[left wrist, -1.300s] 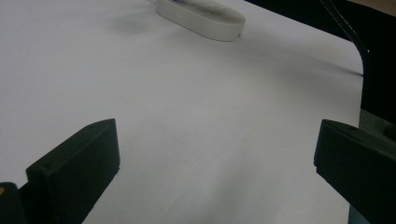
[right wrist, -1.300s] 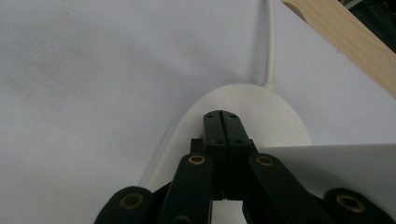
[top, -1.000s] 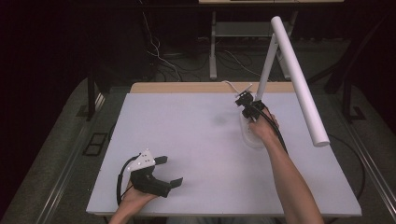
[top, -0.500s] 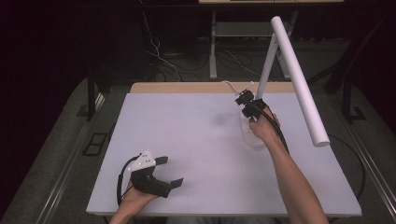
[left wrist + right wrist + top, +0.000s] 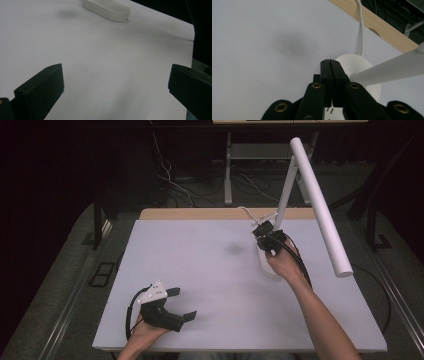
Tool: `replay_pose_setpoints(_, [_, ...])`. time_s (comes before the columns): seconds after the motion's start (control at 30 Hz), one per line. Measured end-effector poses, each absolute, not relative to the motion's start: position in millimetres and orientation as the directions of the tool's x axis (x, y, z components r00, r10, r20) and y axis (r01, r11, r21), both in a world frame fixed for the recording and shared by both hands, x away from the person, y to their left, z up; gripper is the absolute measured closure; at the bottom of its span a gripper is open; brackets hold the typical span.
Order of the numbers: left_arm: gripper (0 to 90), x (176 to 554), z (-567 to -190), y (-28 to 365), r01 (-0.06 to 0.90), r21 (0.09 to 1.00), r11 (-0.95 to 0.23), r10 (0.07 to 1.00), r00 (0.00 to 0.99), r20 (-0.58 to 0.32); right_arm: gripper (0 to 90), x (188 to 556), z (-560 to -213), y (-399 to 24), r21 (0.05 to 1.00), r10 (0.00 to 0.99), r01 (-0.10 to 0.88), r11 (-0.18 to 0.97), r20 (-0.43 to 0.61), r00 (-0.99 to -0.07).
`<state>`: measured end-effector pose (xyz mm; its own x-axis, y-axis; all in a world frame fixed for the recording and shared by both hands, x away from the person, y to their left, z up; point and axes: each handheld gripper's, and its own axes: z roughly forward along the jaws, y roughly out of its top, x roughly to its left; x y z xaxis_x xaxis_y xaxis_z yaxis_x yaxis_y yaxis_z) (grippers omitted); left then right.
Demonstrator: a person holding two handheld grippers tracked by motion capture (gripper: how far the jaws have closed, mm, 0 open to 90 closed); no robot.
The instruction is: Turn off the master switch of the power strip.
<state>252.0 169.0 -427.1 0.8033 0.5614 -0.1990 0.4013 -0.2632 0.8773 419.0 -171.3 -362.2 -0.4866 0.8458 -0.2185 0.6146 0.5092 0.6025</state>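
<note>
A white desk lamp stands at the back right of the table, with an oval base (image 5: 268,268), a slanted stem (image 5: 284,190) and a long tube head (image 5: 320,210). My right gripper (image 5: 262,231) hovers over the far end of that base, its jaws pressed together on nothing. In the right gripper view the shut tips (image 5: 330,61) sit at the edge of the round base (image 5: 359,65), beside the stem (image 5: 392,70). My left gripper (image 5: 185,304) rests near the front left edge, wide open and empty. The left gripper view has its jaws (image 5: 116,85) far apart, with the base (image 5: 107,8) far ahead.
The pale table top (image 5: 210,270) has a faint dark smudge (image 5: 234,250) left of the lamp. A white cable (image 5: 362,25) runs from the base over the wooden back edge (image 5: 374,23). Cables and stand legs (image 5: 227,170) lie on the dark floor behind.
The right gripper has shifted only slightly above the lamp base. The left gripper has stayed in place.
</note>
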Motion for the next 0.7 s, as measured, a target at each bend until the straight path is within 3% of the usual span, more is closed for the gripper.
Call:
replay_pose_setpoints(0.1, [0.0, 251.8, -427.1, 168.7, 0.402, 0.876, -0.265, 0.562, 0.803, -0.199, 82.3, 408.8, -360.2, -173.5, 0.614, 0.849, 0.619, 0.490, -0.174, -0.500])
replay_pose_setpoints(0.3, [0.0, 251.9, -427.6, 168.0, 0.402, 0.874, -0.273, 0.560, 0.805, -0.196, 63.0, 385.4, -356.4, -184.6, 0.641, 0.836, 0.605, 0.471, -0.106, -0.538])
replay_pose_setpoints(0.53, [0.0, 251.9, -427.8, 167.5, 0.403, 0.874, -0.272, 0.561, 0.804, -0.196, 33.3, 356.4, -350.2, -201.3, 0.695, 0.812, 0.579, 0.426, -0.013, -0.583])
replay_pose_setpoints(0.57, [0.0, 251.9, -428.0, 167.2, 0.404, 0.874, -0.270, 0.561, 0.804, -0.199, 27.5, 353.5, -350.3, -203.0, 0.702, 0.812, 0.579, 0.415, 0.000, -0.583])
replay_pose_setpoints(0.6, [0.0, 251.9, -428.1, 167.0, 0.408, 0.872, -0.270, 0.559, 0.804, -0.203, 13.8, 344.9, -352.1, -207.5, 0.709, 0.804, 0.584, 0.394, 0.042, -0.593])
replay_pose_setpoints(0.7, [0.0, 252.7, -428.6, 167.1, 0.409, 0.870, -0.275, 0.557, 0.806, -0.202, 10.0, 337.1, -355.2, -211.1, 0.707, 0.799, 0.581, 0.403, 0.038, -0.601])
